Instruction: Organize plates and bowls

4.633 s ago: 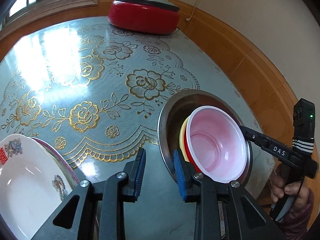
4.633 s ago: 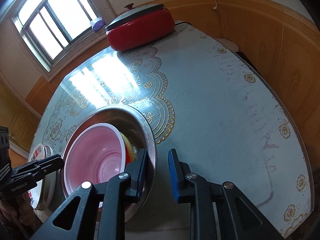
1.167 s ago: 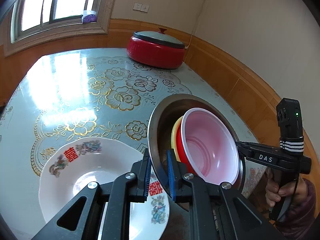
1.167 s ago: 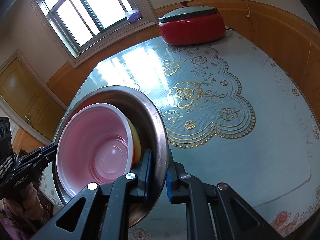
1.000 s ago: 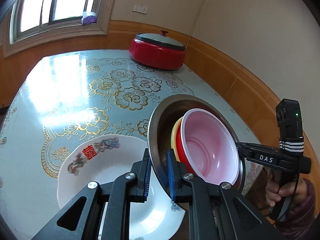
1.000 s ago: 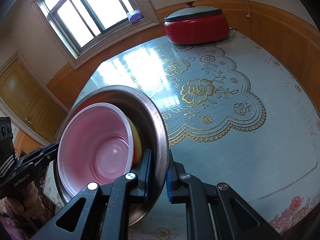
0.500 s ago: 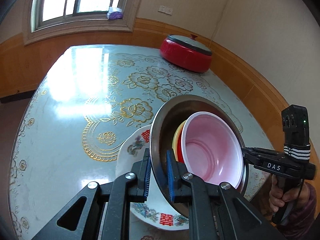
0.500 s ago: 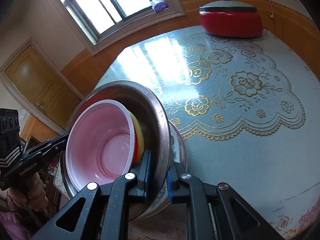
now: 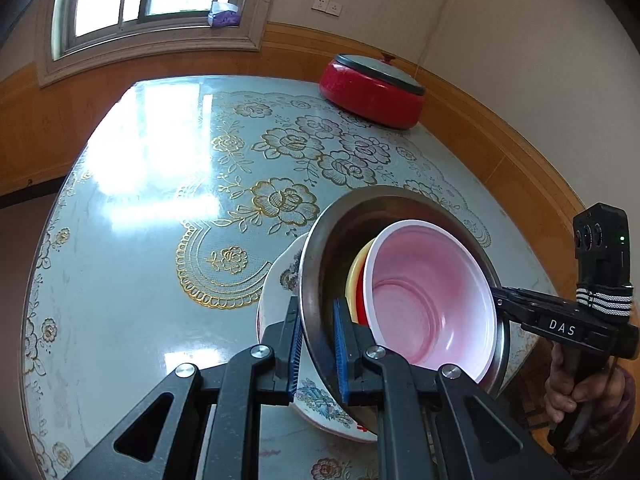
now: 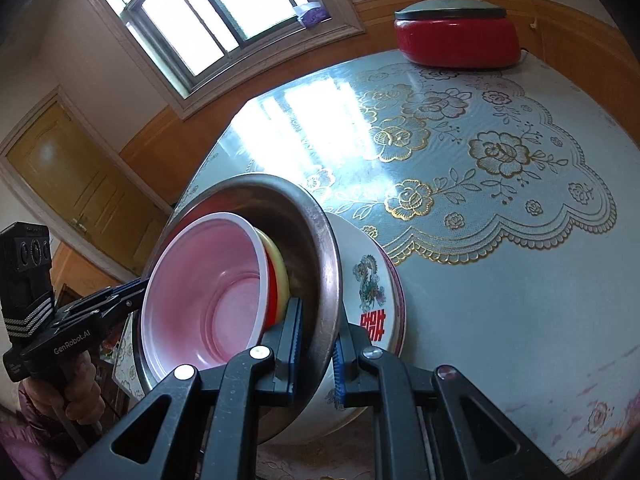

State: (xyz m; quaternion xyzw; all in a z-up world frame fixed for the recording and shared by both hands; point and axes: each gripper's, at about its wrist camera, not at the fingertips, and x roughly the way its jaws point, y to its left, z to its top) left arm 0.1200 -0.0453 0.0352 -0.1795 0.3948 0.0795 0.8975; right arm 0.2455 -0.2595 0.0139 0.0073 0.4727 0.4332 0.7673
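We held the steel bowl (image 9: 320, 248) between both grippers, one on each side of its rim. Our left gripper (image 9: 316, 344) had its jaws closed narrow on the near rim, one blue pad (image 9: 294, 344) outside the wall and the other inside. Our right gripper (image 10: 316, 340) pinched the opposite rim the same way, jaws narrow with the steel wall (image 10: 328, 264) between them. In the left wrist view the right gripper reached in from the right edge, its tips touching the far rim.

Inside the steel bowl sat a nested stack: a pink bowl (image 9: 432, 300) on top, a red bowl (image 9: 362, 304) under it, and a yellow bowl (image 9: 354, 276) below that, only their rims showing. The right wrist view showed the same stack, pink (image 10: 208, 292), red (image 10: 272, 296), yellow (image 10: 280, 268).

The steel bowl hung tilted over a white plate (image 9: 276, 284) with dragon prints and red characters, which rested on the surface (image 9: 140, 240). In the right wrist view that plate (image 10: 372, 292) lay directly beneath and beside the steel bowl; we could not tell whether the two touched.

Across the surface (image 10: 500, 280), well apart, stood a red pot (image 9: 372, 92) with a grey lid, near the wall.
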